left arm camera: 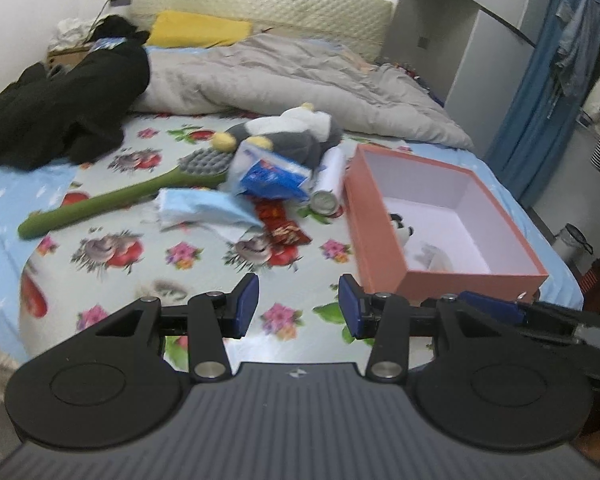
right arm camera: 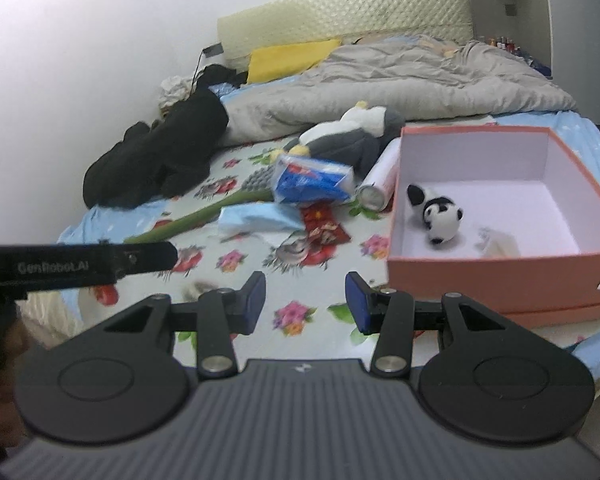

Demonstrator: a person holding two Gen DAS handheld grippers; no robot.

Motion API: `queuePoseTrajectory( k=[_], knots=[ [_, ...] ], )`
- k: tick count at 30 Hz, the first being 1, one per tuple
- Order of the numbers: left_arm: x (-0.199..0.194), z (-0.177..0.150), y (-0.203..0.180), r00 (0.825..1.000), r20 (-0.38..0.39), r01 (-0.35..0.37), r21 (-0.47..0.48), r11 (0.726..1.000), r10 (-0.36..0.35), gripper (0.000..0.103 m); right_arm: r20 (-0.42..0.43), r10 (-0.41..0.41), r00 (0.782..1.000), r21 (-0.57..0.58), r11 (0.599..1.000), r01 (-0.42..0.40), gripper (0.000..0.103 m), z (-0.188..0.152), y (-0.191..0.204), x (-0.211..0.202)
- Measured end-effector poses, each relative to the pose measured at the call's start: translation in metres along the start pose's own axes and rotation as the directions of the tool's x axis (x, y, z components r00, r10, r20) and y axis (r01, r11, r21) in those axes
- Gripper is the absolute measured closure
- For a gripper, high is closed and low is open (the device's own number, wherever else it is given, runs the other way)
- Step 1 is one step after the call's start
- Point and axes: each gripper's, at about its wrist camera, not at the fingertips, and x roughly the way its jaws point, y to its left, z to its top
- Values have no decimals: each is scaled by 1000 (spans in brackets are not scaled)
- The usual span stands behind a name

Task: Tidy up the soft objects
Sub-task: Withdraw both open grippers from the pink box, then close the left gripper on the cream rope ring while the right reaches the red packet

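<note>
A grey-and-white penguin plush lies mid-bed, with a blue tissue pack leaning on it. Nearer lies a light blue soft pack. An open pink box stands to the right. It holds a small panda plush and a pale crumpled item. My left gripper hovers open over the flowered sheet, short of the pile, with nothing between its fingers. My right gripper is open too, beside the box's near left corner.
A green long-handled brush, a red packet and a white can lie among the soft things. Black clothes sit at the left, with a grey duvet and a yellow pillow behind. A wall runs along the left.
</note>
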Motion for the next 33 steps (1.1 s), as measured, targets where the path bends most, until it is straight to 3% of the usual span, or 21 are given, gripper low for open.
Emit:
queuePoseTrajectory(
  k=[10,23,33],
  knots=[
    [3,-30,33,998,-58,-34,-76,997,30,53,-58,17,998,-19,1000,-18,56,-26,24,9],
    [47,-9,52,993,-114,-55,-104,993,43,53,-101,0,995,5,1000,1,56,-19,24,41],
    [99,7,86,980,-179,-107,-131,986,82,52,-133,-29,991,-21,999,26,56,-7,30,89]
  ],
)
